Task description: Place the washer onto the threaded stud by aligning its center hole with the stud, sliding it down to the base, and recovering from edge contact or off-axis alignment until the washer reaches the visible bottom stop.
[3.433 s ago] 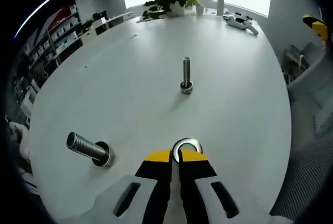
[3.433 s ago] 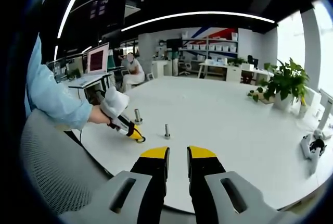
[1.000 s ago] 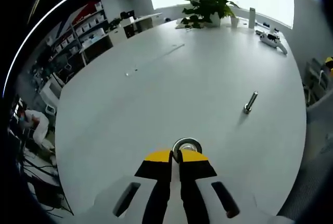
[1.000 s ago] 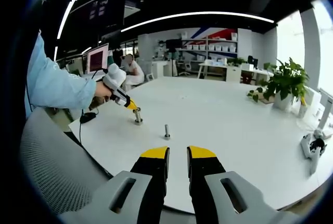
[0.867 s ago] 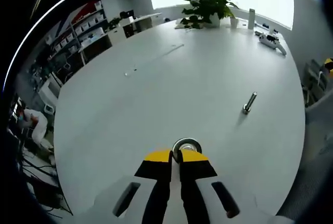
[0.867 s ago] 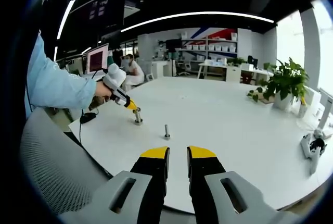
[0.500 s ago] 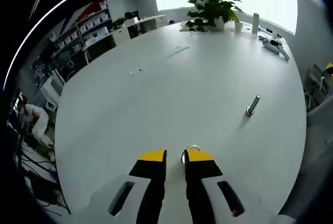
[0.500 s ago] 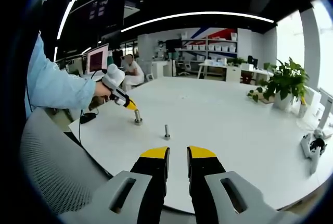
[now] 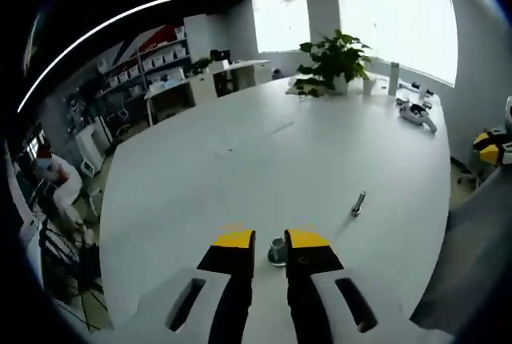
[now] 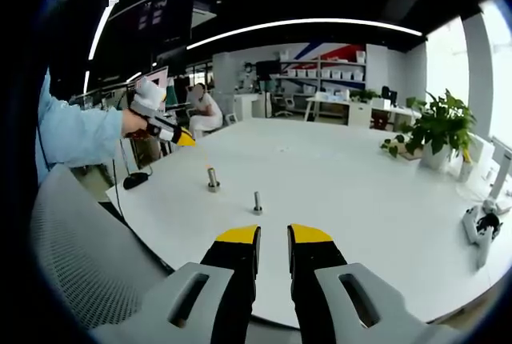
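potted plant [image 9: 334, 54] | white table [image 10: 384, 192] | shelving [image 10: 340, 54] | mesh chair [image 10: 88, 264]

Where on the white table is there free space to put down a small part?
The broad middle of the white round table is bare, between the two upright steel threaded studs near the front edge and the green potted plant at the far side. It is crowded only around the studs.

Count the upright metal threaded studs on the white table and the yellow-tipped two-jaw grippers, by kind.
Upright metal threaded studs: 2
Yellow-tipped two-jaw grippers: 2
Total: 4
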`<state>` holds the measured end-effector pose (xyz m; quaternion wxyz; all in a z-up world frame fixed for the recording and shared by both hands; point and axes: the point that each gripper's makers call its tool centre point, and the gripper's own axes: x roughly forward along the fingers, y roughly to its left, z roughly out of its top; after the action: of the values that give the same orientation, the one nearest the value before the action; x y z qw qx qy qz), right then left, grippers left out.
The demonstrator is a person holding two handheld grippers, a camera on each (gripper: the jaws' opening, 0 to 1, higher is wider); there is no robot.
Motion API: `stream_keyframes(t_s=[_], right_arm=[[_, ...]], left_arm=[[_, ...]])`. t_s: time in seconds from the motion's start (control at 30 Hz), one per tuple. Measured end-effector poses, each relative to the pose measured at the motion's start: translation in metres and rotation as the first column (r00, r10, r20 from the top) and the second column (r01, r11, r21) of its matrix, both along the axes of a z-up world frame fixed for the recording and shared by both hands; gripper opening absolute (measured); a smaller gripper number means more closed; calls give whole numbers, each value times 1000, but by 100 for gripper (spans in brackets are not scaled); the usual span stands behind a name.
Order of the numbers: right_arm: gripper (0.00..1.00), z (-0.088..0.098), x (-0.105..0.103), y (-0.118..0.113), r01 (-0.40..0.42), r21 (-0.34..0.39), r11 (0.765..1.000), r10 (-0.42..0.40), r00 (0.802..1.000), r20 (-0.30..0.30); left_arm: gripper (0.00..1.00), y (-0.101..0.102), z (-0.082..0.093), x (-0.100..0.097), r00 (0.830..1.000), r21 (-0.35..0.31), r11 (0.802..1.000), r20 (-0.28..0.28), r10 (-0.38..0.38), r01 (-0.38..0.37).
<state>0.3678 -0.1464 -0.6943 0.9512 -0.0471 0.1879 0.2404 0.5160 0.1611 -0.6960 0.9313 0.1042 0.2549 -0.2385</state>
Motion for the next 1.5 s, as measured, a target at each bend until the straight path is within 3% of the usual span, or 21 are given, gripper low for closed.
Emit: stream_keyframes(t_s=[0.2,0.37,0.47,0.53,0.7,0.73,0.77,0.8,0.93,0.97,1.03,1.1,1.17,1.27,1.5], right_arm=[[17,-1,0,0,-7,-10,1000,7,1000,3],[17,-2,-1,1,-18,-16,1000,18,1000,-1],[17,-3,-2,2,-25,-20,999,25,1000,-9],[17,-4,-2,2,-30,-23,999,29,999,-12],[18,-4,-4,5,-48,-28,998,48,999,-16],[18,-5,-4,5,-50,-29,998,50,999,-16],[18,-5,-5,6,-56,-31,998,55,998,-20],[18,-6,-5,7,-61,-33,998,60,998,-23],[18,-6,-6,7,-66,-41,997,65,997,-29],[18,-6,-6,7,-65,-41,997,64,998,-29],[18,-6,-6,6,-57,-38,998,55,998,-29],[19,-5,-5,4,-45,-36,998,45,999,-24],[19,-4,-5,2,-33,-29,999,32,999,-20],[20,-4,-5,-1,-17,-13,1000,16,1000,-25],[22,-1,-5,-1,-17,17,1000,17,1000,-11]], left_arm=[[13,1,58,-44,994,-73,997,109,29,-21],[11,6,87,-76,985,-124,991,160,66,-46],[11,8,96,-99,978,-169,983,184,99,-68],[11,8,94,-111,976,-184,980,188,109,-74],[11,7,70,-140,978,-233,965,138,158,-123],[11,6,64,-144,978,-210,969,137,158,-128],[11,10,53,-151,980,-137,981,130,153,-135],[11,10,46,-156,981,-120,983,116,154,-140],[12,2,26,-173,982,-151,978,103,160,-143],[12,7,16,-178,981,-79,985,107,161,-153],[13,6,9,-182,980,-43,988,124,153,-149],[13,0,11,-184,978,-96,985,137,156,-144],[13,4,24,-179,965,-124,979,187,185,-164],[14,10,34,-178,947,-237,946,180,266,-221],[13,4,33,-186,940,-264,941,205,271,-213]])
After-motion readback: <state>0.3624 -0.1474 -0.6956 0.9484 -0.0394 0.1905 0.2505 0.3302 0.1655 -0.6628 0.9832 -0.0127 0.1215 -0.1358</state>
